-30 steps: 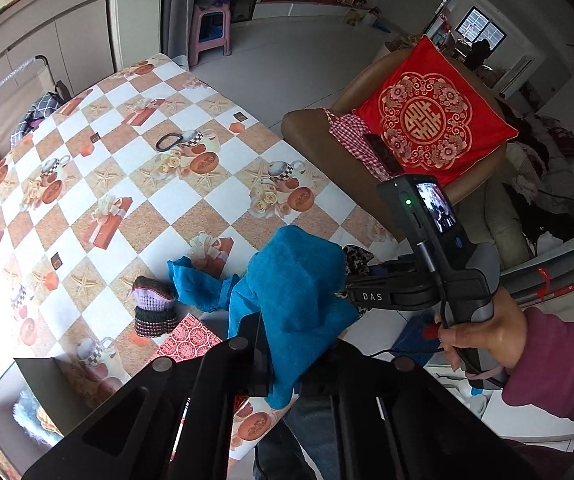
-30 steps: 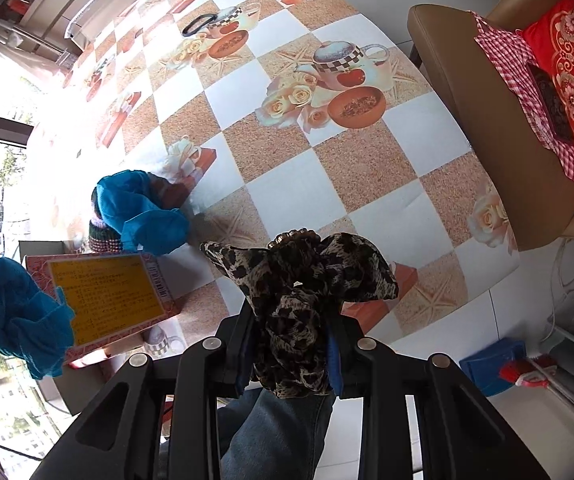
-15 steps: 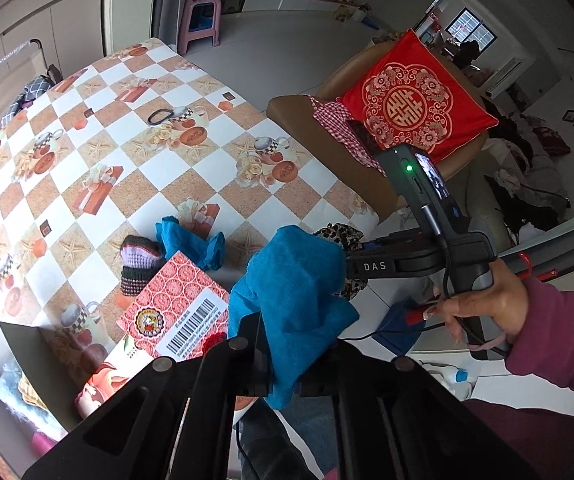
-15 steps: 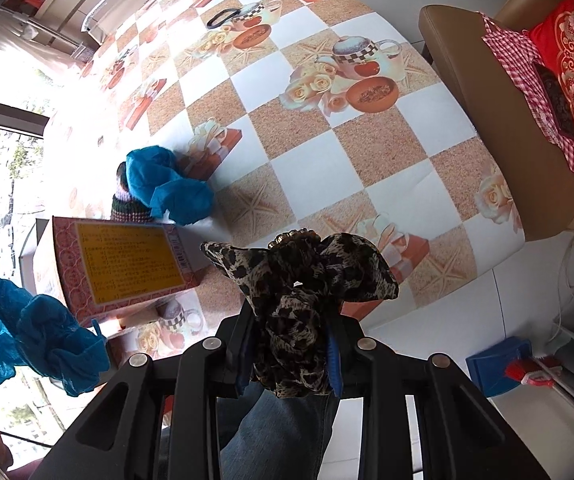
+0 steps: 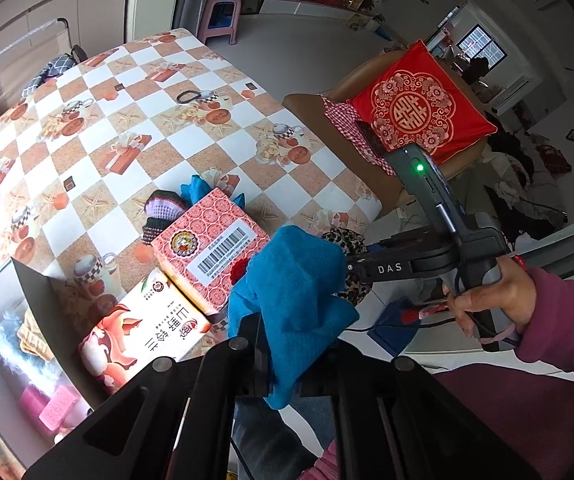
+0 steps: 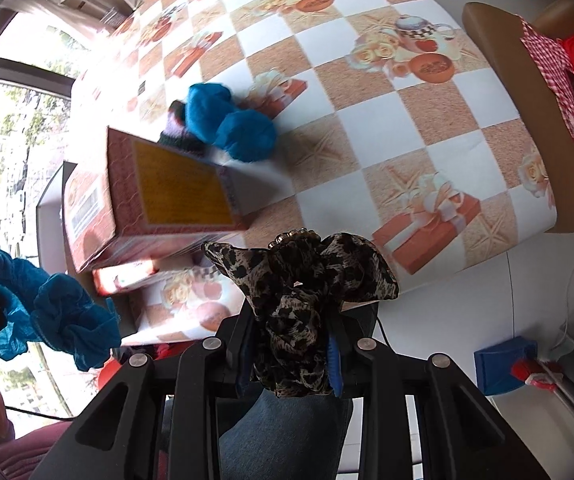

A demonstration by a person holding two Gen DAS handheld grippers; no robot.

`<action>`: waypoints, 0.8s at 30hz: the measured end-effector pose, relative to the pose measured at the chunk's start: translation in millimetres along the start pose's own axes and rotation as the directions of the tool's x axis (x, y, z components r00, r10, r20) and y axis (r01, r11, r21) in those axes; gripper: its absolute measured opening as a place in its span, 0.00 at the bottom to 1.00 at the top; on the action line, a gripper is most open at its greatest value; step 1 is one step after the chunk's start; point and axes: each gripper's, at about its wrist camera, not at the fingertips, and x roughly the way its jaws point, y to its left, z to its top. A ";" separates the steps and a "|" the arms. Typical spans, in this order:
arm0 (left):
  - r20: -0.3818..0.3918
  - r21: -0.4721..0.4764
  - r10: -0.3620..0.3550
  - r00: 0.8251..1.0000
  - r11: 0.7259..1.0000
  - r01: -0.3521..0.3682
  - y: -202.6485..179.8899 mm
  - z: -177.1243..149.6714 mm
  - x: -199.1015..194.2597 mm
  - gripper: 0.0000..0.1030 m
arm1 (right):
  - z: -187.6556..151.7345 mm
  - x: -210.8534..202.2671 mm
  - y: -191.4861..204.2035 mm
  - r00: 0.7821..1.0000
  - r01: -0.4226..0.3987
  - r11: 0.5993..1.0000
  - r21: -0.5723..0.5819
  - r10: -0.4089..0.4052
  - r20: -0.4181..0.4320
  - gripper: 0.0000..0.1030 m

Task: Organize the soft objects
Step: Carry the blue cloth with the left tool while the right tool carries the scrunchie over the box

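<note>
A blue cloth hangs bunched from my left gripper, whose jaws are shut on it. My right gripper is shut on a leopard-print scrunchie; in the left wrist view it sits just right of the blue cloth, held by a hand in a maroon sleeve. Both hover over the table's near edge. On the table lie a second blue cloth and a purple-and-black knitted piece, behind a red patterned box. The held blue cloth also shows in the right wrist view.
The checked tablecloth carries a black hair tie. A second printed box lies under the red one. A grey bin with fluffy items stands at the table's near-left corner. To the right is a brown armchair with a red cushion.
Both grippers have moved along the table's near edge with their cloths still held. The red box and the grey bin have come further into view.
</note>
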 end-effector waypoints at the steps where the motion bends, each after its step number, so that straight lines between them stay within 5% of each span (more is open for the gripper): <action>1: 0.005 -0.007 0.004 1.000 1.000 -0.004 2.1 -3.5 -2.2 0.06 | -2.2 0.6 4.6 1.000 -0.002 1.000 -0.011 0.002 -0.005 0.30; 14: 0.099 -0.176 0.080 0.992 0.983 -0.061 42.8 -45.7 -37.9 0.06 | -20.8 9.0 94.4 0.995 -0.046 0.960 -0.275 0.021 -0.093 0.30; 24: 0.150 -0.365 0.195 0.969 0.922 -0.129 88.4 -84.0 -69.4 0.06 | -19.0 11.2 168.3 0.991 -0.088 0.882 -0.463 0.030 -0.131 0.30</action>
